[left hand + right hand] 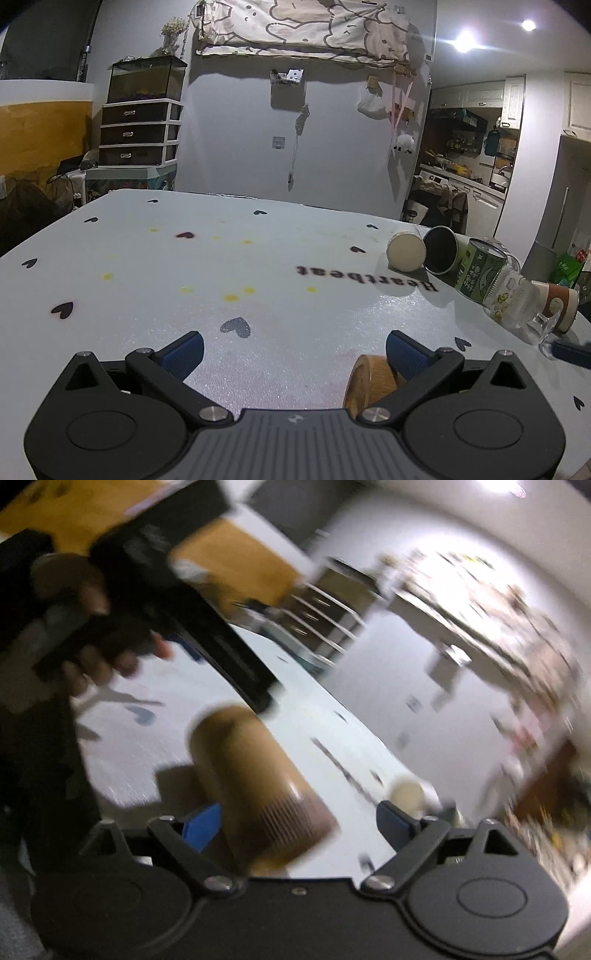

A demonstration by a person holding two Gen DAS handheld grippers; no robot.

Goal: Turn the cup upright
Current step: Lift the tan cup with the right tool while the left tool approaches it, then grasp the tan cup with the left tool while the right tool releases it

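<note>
A tan paper cup (pixel 371 384) lies on its side on the white table (pixel 184 266), its flat end toward the left wrist camera, partly behind the right fingertip (pixel 404 354) of my left gripper (pixel 293 350), which is open and empty. The right wrist view is tilted and blurred by motion. There the same tan cup (pixel 258 786) lies between the wide-apart fingers of my right gripper (pixel 299 823), which is open. I cannot tell if the fingers touch it. The hand holding the left gripper (pixel 110 620) shows at upper left.
Several other cups lie on their sides near the table's right edge: a cream one (pixel 406 253), a black one (pixel 441 254), a green printed one (pixel 480 273), a clear glass one (pixel 517 306) and a brown one (pixel 561 304). Drawers (pixel 138 129) and a wall stand beyond the far edge.
</note>
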